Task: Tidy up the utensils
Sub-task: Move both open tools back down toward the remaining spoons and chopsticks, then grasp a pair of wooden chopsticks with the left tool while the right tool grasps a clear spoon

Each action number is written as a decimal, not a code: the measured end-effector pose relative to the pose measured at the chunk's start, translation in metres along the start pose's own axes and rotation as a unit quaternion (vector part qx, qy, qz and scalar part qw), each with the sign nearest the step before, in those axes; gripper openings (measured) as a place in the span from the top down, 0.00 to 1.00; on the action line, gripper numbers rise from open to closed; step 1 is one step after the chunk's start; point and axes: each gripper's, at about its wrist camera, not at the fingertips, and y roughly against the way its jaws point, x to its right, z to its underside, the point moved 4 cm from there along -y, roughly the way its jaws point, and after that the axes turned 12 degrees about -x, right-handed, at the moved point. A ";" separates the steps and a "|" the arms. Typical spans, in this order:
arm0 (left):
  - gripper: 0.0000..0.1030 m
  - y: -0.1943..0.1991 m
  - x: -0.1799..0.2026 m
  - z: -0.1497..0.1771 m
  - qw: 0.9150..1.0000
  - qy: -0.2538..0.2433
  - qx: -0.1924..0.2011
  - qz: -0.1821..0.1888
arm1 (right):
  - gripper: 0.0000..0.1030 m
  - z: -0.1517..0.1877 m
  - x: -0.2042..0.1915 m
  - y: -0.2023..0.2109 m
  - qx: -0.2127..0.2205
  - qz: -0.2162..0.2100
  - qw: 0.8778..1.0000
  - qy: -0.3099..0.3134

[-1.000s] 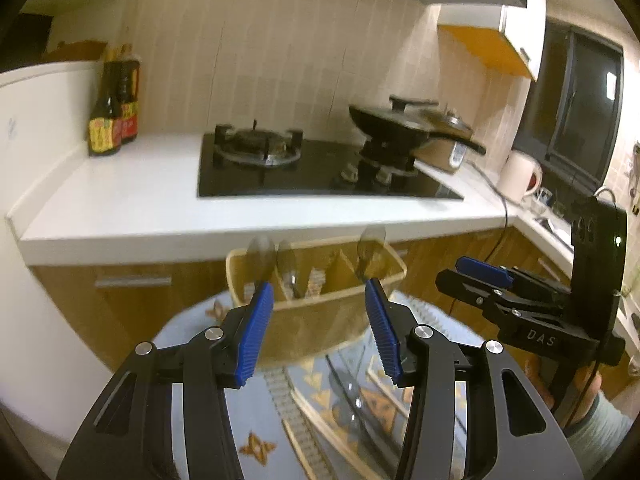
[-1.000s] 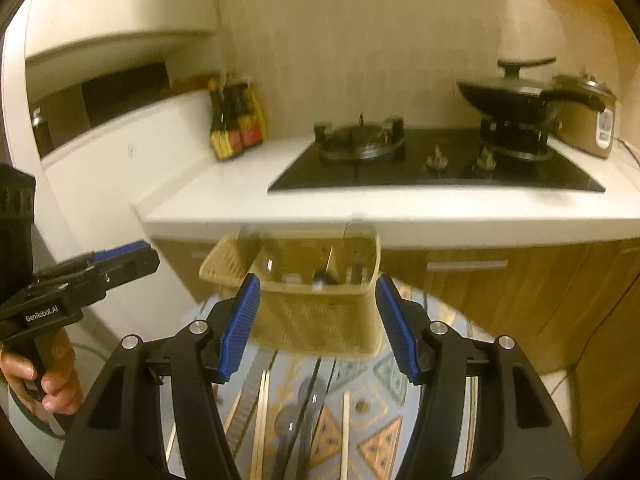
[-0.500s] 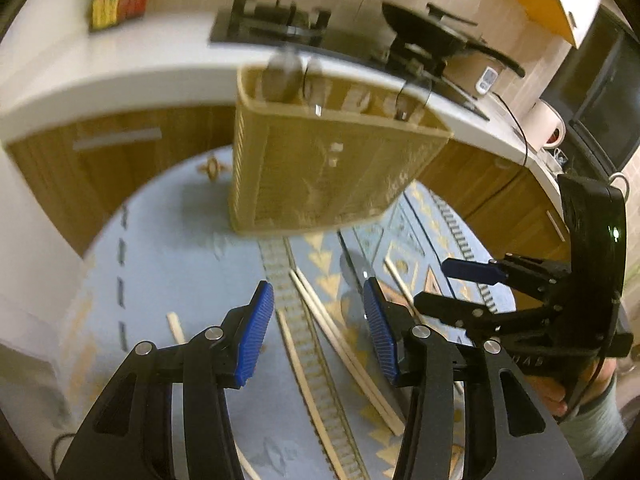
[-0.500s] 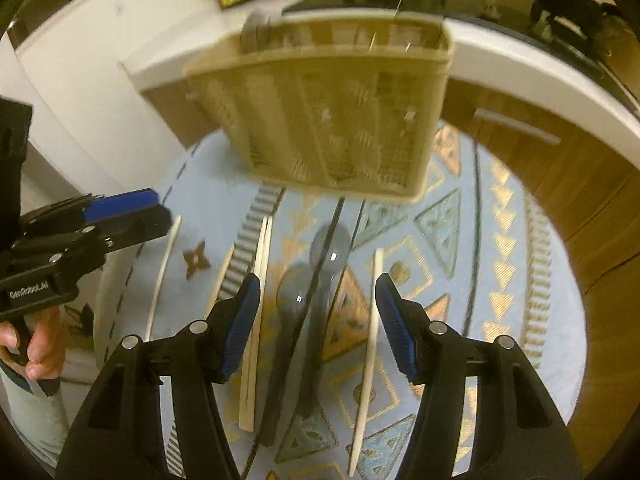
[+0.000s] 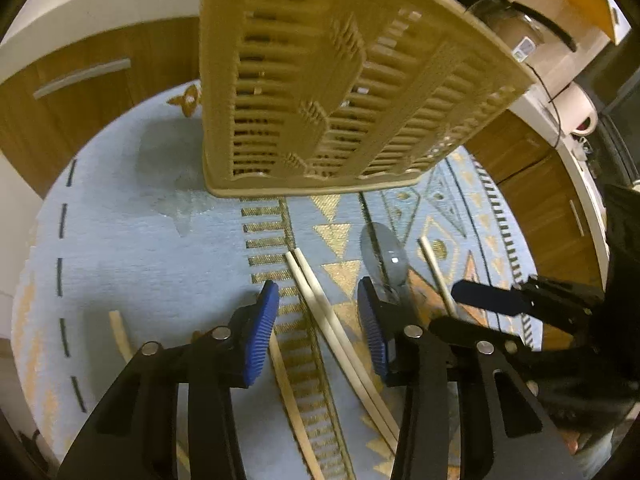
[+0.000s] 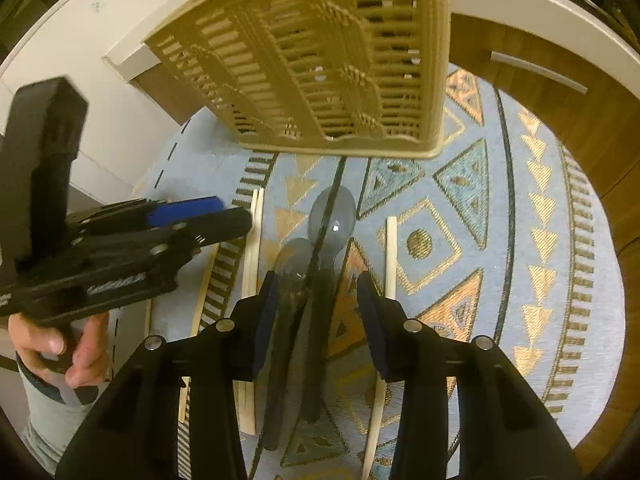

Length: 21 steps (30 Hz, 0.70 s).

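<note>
Starting at the far left of the left wrist view, we see a lone wooden chopstick (image 5: 120, 336) lying on the blue patterned mat (image 5: 132, 248). Next comes our left gripper (image 5: 316, 334), its jaws spread wide and holding nothing; between its blue pads (image 5: 262, 336) a pair of pale chopsticks (image 5: 320, 304) lies side by side on the mat, touched by neither pad. Above them stands the tan slotted utensil basket (image 5: 328, 92), resting on the mat near its far edge, with wooden cabinet fronts (image 5: 80, 76) behind it. Just right of the pair, a grey spoon (image 5: 384, 252) lies bowl toward the basket, and beyond it another single chopstick (image 5: 436, 272).

In the right wrist view, the left gripper (image 6: 224, 216) shows from the side at the far left, gripped by a hand (image 6: 60, 348). Moving right, the pale pair (image 6: 253, 248) lies along the mat, then two grey spoons (image 6: 316, 240) overlap, their handles running down between the pads of our right gripper (image 6: 318, 314). Its jaws are wide apart and empty, poised over the spoon handles; whether the pads touch them we cannot tell. To the right lies one more chopstick (image 6: 390, 256), and above it all the basket (image 6: 320, 60) holds utensils dimly seen through its slots.
</note>
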 end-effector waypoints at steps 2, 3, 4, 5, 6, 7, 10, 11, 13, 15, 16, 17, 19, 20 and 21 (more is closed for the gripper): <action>0.66 -0.005 -0.001 -0.003 1.000 0.004 -0.003 -0.002 | 0.66 0.002 0.002 -0.005 -0.005 0.000 1.000 0.000; 0.67 -0.008 -0.001 -0.003 1.000 0.005 -0.005 -0.005 | 0.67 0.002 0.004 -0.007 -0.007 0.000 1.000 -0.001; 0.68 -0.009 -0.001 -0.003 1.000 0.005 -0.005 -0.007 | 0.67 0.002 0.005 -0.009 -0.009 0.000 1.000 -0.002; 0.69 -0.011 0.000 -0.004 1.000 0.005 -0.004 -0.009 | 0.69 0.002 0.005 -0.012 -0.012 0.000 1.000 -0.002; 0.70 -0.011 0.002 -0.005 1.000 0.003 -0.001 -0.011 | 0.70 0.002 0.005 -0.015 -0.015 0.000 1.000 -0.001; 0.70 -0.012 0.003 -0.006 1.000 0.001 0.000 -0.015 | 0.70 0.003 0.004 -0.016 -0.017 0.000 1.000 0.001; 0.72 -0.012 0.005 -0.007 1.000 -0.001 0.006 -0.025 | 0.72 0.006 -0.001 -0.021 -0.022 0.004 1.000 0.013; 0.74 -0.015 0.007 -0.008 1.000 -0.003 0.007 -0.028 | 0.72 0.006 -0.003 -0.023 -0.023 0.010 1.000 0.018; 0.75 -0.016 0.010 -0.009 0.999 -0.010 0.008 -0.038 | 0.74 0.007 -0.008 -0.027 -0.022 0.030 0.999 0.030; 0.86 -0.019 0.014 -0.009 0.999 -0.021 0.008 -0.048 | 0.77 0.009 -0.013 -0.029 -0.014 0.059 0.997 0.046; 0.87 -0.020 0.015 -0.008 0.998 -0.026 0.009 -0.052 | 0.77 0.009 -0.015 -0.029 -0.011 0.075 0.996 0.053; 0.87 -0.021 0.016 -0.008 0.998 -0.028 0.009 -0.053 | 0.77 0.011 -0.017 -0.031 -0.009 0.093 0.994 0.062; 0.87 -0.022 0.016 -0.009 0.998 -0.030 0.007 -0.047 | 0.77 0.014 -0.019 -0.032 -0.010 0.109 0.991 0.075; 0.87 -0.022 0.016 -0.010 0.999 -0.030 0.006 -0.045 | 0.77 0.014 -0.020 -0.033 -0.011 0.112 0.991 0.078; 0.87 -0.022 0.017 -0.011 0.999 -0.031 0.005 -0.044 | 0.77 0.014 -0.020 -0.033 -0.012 0.113 0.990 0.078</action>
